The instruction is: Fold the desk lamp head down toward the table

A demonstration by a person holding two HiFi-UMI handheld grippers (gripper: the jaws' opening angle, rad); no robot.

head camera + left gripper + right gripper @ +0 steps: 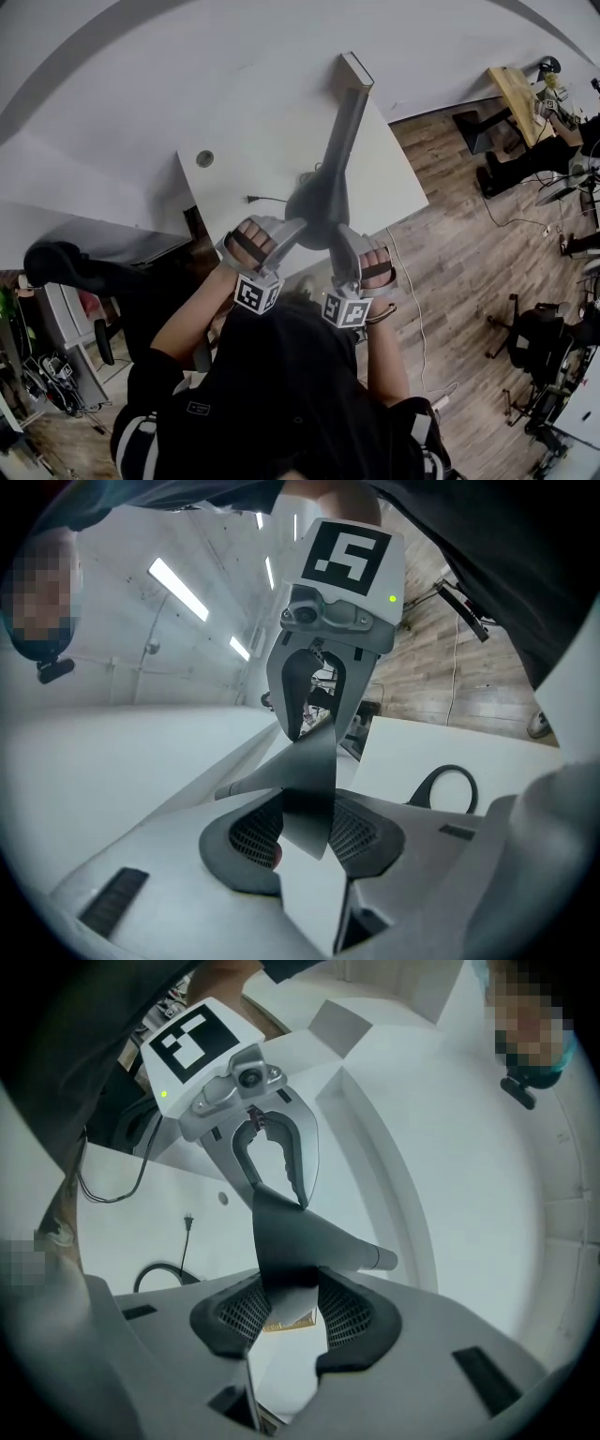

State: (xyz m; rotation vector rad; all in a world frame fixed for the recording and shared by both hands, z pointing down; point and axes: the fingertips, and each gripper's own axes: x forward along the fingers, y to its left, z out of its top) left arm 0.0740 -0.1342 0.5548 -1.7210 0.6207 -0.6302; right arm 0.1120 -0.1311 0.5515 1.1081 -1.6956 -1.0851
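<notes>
Flat, tapered dark-grey lamp head [295, 1237]

Smooth matt lamp head [345, 131], wood-plank floor [459, 244]

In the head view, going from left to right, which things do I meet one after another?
First the round hole in the table → left gripper → lamp → right gripper → wooden desk.

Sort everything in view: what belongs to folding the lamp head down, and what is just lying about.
Belongs to the job: long dark grey desk lamp head, round dark lamp base, left gripper and right gripper, both clamped on the head, white table.
Lying about: black cable with plug, round table grommet, black office chairs.
</notes>
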